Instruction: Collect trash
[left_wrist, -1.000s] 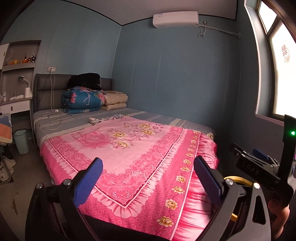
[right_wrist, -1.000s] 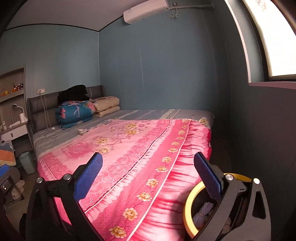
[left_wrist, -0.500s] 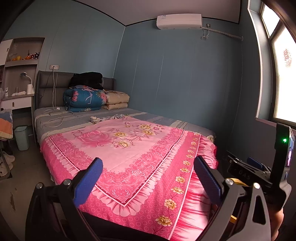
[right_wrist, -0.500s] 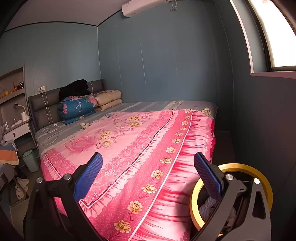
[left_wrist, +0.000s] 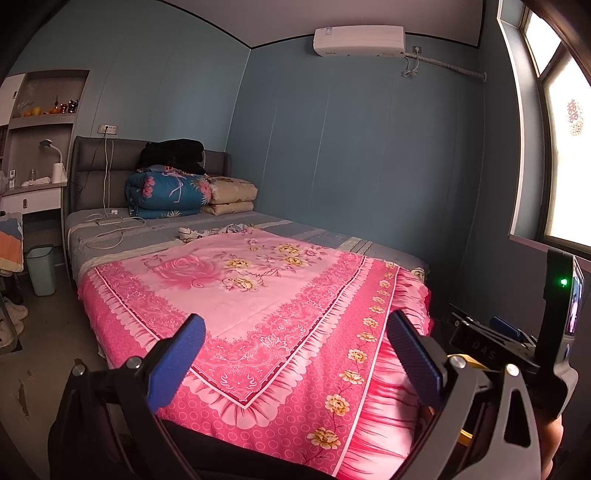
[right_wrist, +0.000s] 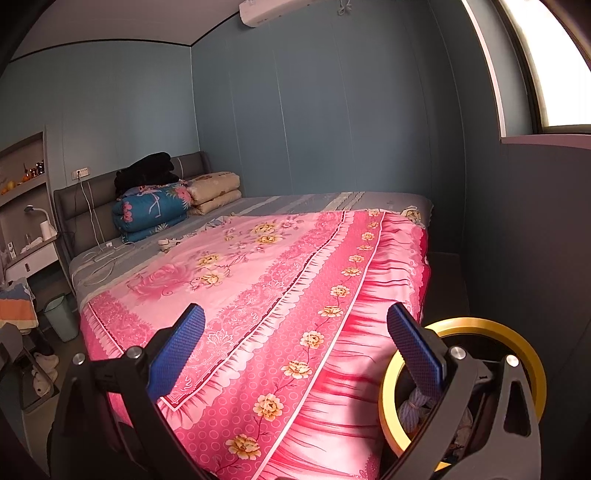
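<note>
A: Hovering over the pink bedspread (right_wrist: 280, 266), the right gripper (right_wrist: 295, 347) is spread wide, grasping nothing.
B: And the bin?
A: Yellow-rimmed trash bin (right_wrist: 532, 354) sits low right, just behind the right finger, crumpled scraps inside. Left gripper (left_wrist: 295, 354) gapes too.

Right gripper (right_wrist: 295, 345) now lifted and tilted up, yellow-rimmed bin (right_wrist: 524, 339) more exposed beside the bed (right_wrist: 280, 266), left gripper (left_wrist: 295, 350) view shifted left.

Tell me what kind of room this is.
A bedroom, most likely in a home: a bed under a pink floral bedspread, folded quilts against the headboard, and a wall air conditioner.
</note>
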